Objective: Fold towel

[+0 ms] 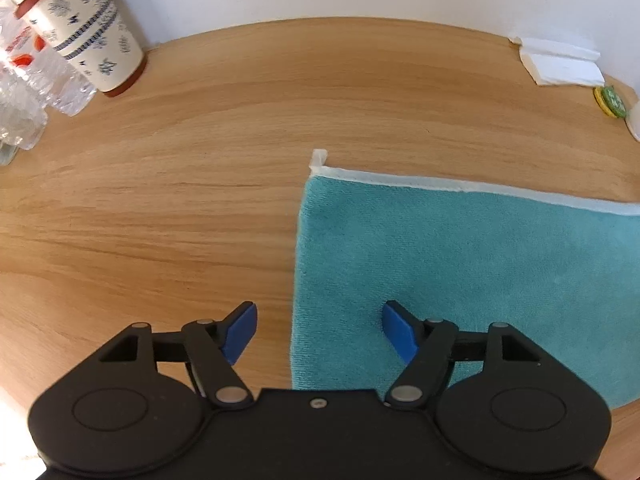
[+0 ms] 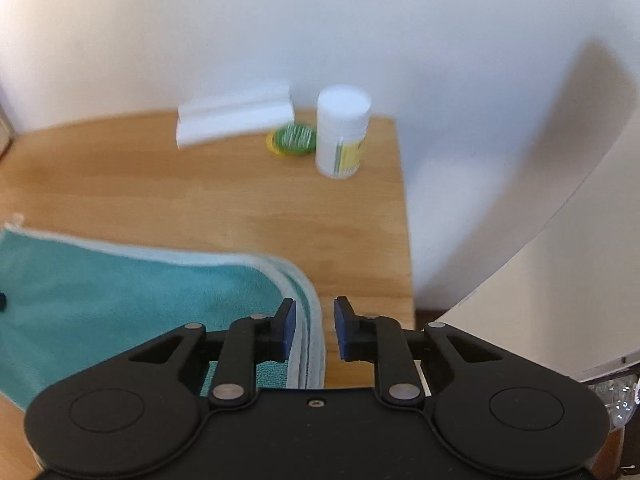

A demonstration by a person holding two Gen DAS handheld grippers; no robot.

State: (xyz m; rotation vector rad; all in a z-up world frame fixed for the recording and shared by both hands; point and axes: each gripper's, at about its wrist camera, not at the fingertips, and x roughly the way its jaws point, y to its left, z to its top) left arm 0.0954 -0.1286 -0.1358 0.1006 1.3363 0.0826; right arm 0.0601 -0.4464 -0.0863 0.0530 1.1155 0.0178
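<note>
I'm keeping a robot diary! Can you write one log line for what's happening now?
task: fold towel | towel: flat on table, layered right edge | left gripper: open, straddling left edge | right gripper: open, around right edge

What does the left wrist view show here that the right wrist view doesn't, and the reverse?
Only the left wrist view shows the patterned cup with its red lid, crinkled clear plastic beside it, and the left gripper, open, straddling the towel's left edge. Only the right wrist view shows the full white bottle, the table's right edge, and the right gripper, open around the towel's layered right hem. Both share the teal towel lying flat, the white folded paper, the green disc and the wooden table.
</note>
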